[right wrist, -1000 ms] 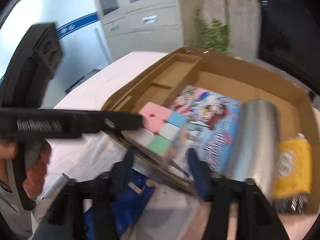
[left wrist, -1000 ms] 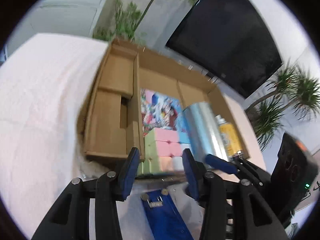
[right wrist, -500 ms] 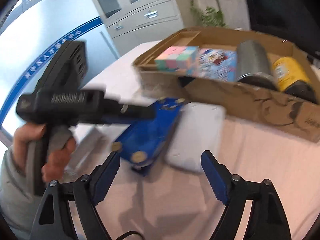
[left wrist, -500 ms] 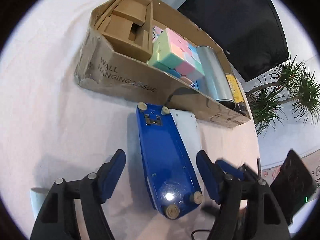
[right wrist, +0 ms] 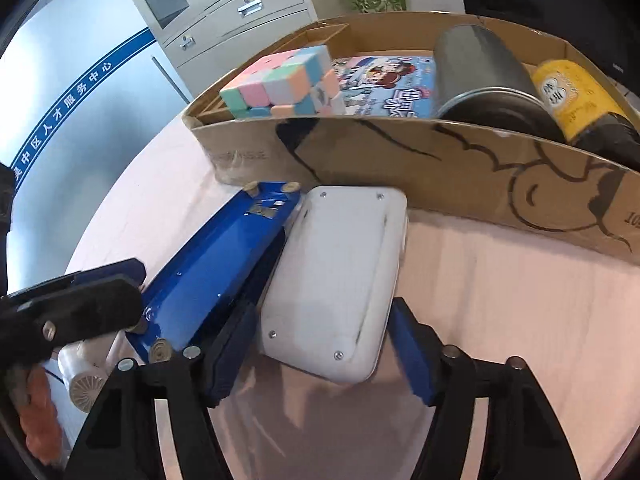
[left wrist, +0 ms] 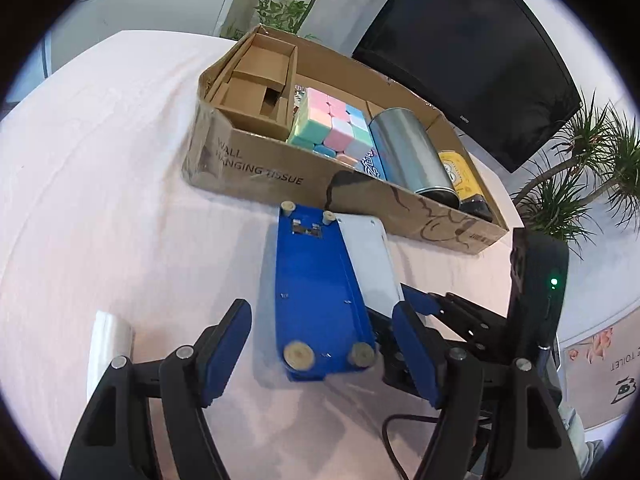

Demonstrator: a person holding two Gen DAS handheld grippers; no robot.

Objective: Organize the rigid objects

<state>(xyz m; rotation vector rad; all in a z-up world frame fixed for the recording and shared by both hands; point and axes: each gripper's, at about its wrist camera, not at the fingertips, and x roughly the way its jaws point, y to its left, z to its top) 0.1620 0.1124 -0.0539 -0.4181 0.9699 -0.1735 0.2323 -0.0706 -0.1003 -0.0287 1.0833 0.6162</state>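
A long blue device [left wrist: 316, 292] lies upside down on the pink tablecloth, round feet up, in front of a cardboard box [left wrist: 256, 168]. My left gripper [left wrist: 320, 328] is open astride its near end, with gaps on both sides. A white plastic case [right wrist: 340, 276] lies against the blue device [right wrist: 216, 268]. My right gripper [right wrist: 320, 320] straddles the case's near end; its jaws are closing and the pads stand close to its sides. The box holds a pastel cube [left wrist: 332, 128], a picture book [right wrist: 384, 80], a silver can [left wrist: 408, 156] and a yellow bottle [left wrist: 460, 180].
A clear plastic roll [left wrist: 108, 344] lies on the cloth left of the left gripper. A black cable [left wrist: 396, 432] runs under the right gripper. A black monitor [left wrist: 472, 52] and potted plants stand behind the box. A hand [right wrist: 36, 420] holds the left gripper.
Both grippers drew back from the box and came down to the table, leaving the pastel cube inside. The left one opened wider over the blue device; the right now straddles the white case.
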